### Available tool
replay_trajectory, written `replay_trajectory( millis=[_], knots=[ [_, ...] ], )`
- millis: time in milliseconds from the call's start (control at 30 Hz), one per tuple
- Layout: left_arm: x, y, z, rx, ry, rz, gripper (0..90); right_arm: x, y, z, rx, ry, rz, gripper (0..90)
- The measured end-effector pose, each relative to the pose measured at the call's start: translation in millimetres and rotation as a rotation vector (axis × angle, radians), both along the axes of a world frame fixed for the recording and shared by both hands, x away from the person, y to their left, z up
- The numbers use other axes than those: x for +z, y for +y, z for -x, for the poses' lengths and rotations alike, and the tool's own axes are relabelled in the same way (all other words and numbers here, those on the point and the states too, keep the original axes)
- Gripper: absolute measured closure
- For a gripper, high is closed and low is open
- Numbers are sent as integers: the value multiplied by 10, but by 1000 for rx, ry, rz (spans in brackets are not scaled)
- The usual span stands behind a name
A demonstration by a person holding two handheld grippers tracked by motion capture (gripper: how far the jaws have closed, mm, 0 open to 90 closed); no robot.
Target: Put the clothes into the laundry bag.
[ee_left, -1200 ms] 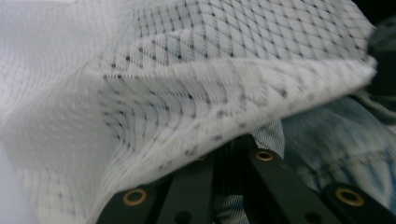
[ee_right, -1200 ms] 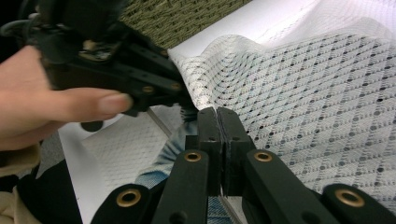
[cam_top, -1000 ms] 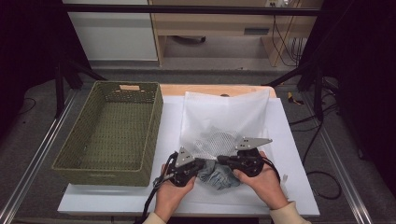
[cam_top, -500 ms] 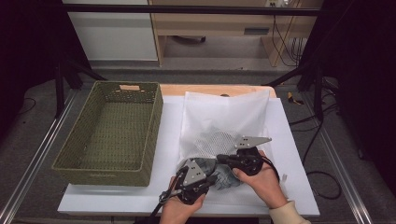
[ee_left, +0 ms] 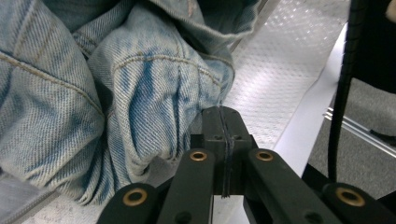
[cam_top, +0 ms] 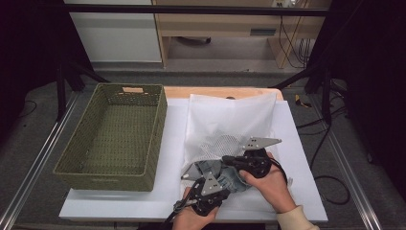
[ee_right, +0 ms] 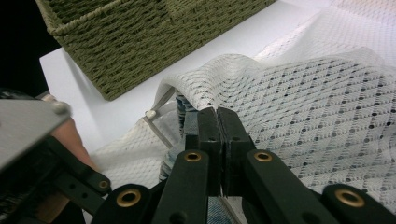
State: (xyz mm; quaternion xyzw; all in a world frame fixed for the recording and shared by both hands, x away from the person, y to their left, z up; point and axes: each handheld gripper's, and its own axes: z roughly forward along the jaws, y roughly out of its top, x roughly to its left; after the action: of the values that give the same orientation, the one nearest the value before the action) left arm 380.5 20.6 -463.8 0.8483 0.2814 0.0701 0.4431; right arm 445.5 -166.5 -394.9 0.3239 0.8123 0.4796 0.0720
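Denim at the mouth of a mesh bag, tongs on both sides.

We see the jeans (cam_top: 218,172) bunched on the white worktop (cam_top: 174,143) at the near open end of the white mesh bag (cam_top: 230,124), just right of the green wicker basket (cam_top: 112,136). Our left tongs (cam_top: 207,178) sit at the near edge of the denim; in the left gripper view (ee_left: 224,122) their jaws are pressed together on a thin dark edge, seemingly a fold of the jeans (ee_left: 93,93), whose bulk lies just ahead and left of the tips. Our right tongs (cam_top: 229,160) reach in from the right, jaws closed tight; in the right gripper view (ee_right: 217,122) their tips meet at the bag's edge (ee_right: 289,88), with denim showing beneath them.
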Motion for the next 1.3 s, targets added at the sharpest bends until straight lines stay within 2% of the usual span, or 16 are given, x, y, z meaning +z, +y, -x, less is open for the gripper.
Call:
replay_trajectory(
  millis=[200, 333, 767, 1167, 1300],
  knots=[
    [-46, -19, -105, 26, -7, -28, 900, -1, -2, 8, 3, -1, 2, 893],
    [-70, -8, -182, 46, 6, -18, 900, -7, 5, 11, 3, 2, 3, 893],
    [-46, 5, -253, 96, -24, -19, 900, -19, 3, 23, 9, 6, 7, 894],
    [-7, -10, -395, 147, -33, 7, 900, -33, 1, 36, 7, 14, 18, 893],
    [0, -27, -448, 161, -37, 0, 900, -45, -8, 42, -1, 13, 24, 893]
  ],
)
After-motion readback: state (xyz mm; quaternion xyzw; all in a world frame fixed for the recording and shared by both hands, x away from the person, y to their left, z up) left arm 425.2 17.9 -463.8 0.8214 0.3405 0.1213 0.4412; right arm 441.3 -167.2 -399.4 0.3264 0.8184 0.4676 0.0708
